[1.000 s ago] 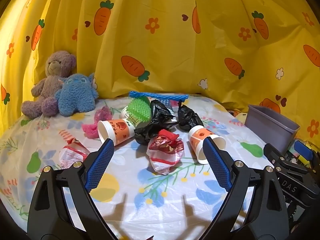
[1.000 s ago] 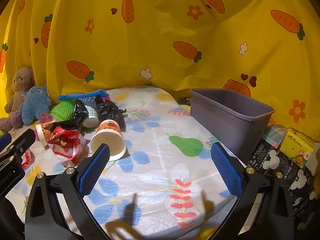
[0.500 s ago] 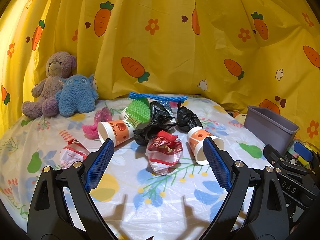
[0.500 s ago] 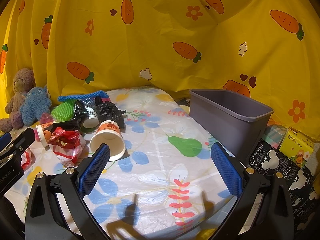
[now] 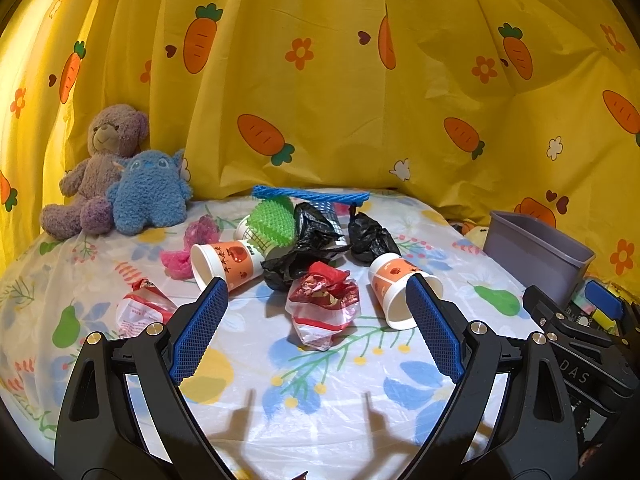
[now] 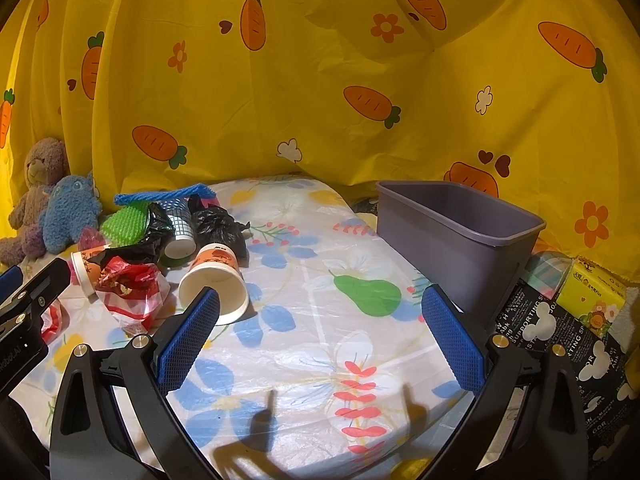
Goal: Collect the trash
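A heap of trash lies mid-table: a red and clear crumpled wrapper [image 5: 325, 307] [image 6: 132, 292], two orange-banded paper cups on their sides [image 5: 228, 258] [image 5: 396, 292] [image 6: 216, 280], black plastic bags [image 5: 308, 240] [image 6: 220, 226], a green spiky piece [image 5: 272, 222], a blue net strip [image 5: 312, 195], pink scraps [image 5: 188, 246] and another red-white wrapper [image 5: 142, 312]. My left gripper [image 5: 316, 328] hovers open just short of the red wrapper. My right gripper [image 6: 320, 328] stands open over bare tablecloth, with the near cup by its left finger. A grey bin [image 6: 460, 236] [image 5: 536, 252] stands at the table's right edge.
Two plush toys, a purple bear [image 5: 100, 164] and a blue monster [image 5: 148, 192], sit at the back left against the yellow carrot curtain [image 5: 320, 80]. Right of the bin lie a black printed bag [image 6: 552, 332] and a yellow tissue pack [image 6: 592, 296].
Both views have shifted only slightly; the trash heap and the bin sit where they were. Both grippers stay open.
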The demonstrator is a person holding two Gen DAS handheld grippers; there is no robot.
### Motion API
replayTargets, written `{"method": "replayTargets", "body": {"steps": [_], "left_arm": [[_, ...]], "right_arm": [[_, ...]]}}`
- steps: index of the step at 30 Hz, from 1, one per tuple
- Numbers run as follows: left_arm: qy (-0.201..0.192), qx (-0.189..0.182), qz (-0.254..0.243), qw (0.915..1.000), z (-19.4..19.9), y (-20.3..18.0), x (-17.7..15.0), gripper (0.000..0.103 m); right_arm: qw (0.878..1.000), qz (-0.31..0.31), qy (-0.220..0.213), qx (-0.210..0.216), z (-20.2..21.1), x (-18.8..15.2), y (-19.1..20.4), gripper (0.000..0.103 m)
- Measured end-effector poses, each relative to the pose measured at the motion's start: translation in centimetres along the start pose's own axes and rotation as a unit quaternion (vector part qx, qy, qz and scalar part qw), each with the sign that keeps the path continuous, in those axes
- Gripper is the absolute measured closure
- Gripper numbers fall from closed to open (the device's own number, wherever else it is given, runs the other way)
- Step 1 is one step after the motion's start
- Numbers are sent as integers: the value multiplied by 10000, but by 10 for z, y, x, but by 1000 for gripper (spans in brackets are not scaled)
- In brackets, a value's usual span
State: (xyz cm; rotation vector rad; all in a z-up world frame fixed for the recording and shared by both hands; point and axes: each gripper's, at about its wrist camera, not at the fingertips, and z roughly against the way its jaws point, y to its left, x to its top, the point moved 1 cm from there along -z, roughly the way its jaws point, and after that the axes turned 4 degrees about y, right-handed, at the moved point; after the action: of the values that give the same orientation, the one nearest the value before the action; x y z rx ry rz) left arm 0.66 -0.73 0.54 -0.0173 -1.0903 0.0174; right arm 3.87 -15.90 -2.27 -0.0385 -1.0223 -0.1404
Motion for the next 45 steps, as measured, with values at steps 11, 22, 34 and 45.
{"method": "replayTargets", "body": {"steps": [11,22,34,45], "left_arm": [[1,3,-1,10000,0,0,0,14],[7,-2,1,10000,0,0,0,14],[9,-1,-2,10000,0,-1,0,14],[7,-6,-4,10000,0,-1,0,14]], "right_arm": [[10000,8,0,1,0,1,1,5],[10000,20,-11,7,1,2,1,5],[10000,17,-29,8,2,3,1,5],[10000,20,-53,16,4,2,0,5]]}}
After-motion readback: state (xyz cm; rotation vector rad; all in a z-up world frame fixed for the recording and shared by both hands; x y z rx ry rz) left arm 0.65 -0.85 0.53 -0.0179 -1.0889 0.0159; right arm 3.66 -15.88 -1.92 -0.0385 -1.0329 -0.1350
